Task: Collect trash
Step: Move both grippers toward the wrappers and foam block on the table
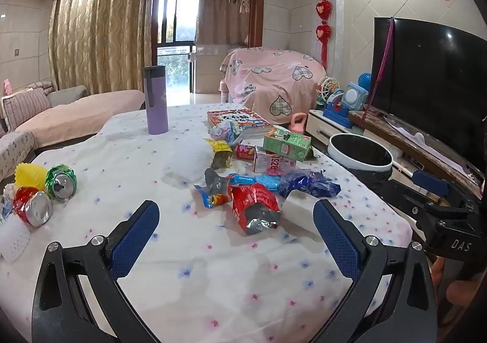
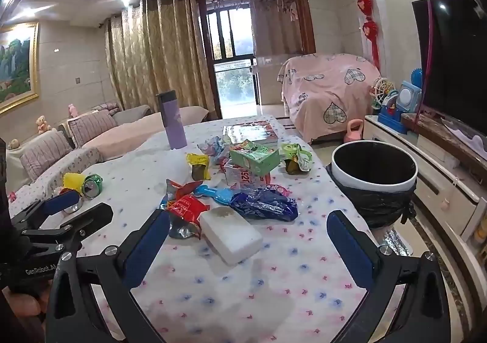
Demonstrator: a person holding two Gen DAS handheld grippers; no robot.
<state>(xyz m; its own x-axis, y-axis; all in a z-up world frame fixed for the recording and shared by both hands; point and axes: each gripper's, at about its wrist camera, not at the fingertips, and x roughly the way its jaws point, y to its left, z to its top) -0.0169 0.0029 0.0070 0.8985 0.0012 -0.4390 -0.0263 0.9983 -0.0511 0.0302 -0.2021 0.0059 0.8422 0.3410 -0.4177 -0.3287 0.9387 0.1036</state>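
Both grippers are hanging wide apart, holding nothing: red wrapper (image 1: 254,206) is lying just ahead of the left gripper (image 1: 236,227), white foam block (image 2: 231,233) between the right gripper's (image 2: 248,239) fingers on the surface (image 2: 243,297).

This is a home living room. A sofa (image 2: 91,142) with striped cushions and soft toys runs along the left wall under a framed landscape painting (image 2: 16,66). Gold curtains (image 1: 100,29) hang beside a far balcony door (image 2: 234,63) with laundry racks beyond. On the right, a television (image 1: 426,81) stands on a low cabinet (image 2: 438,172) with children's toys (image 1: 344,99), and red heart ornaments (image 1: 323,2) hang on the wall. A pink heart-print sheet (image 1: 274,78) covers furniture at the far side.
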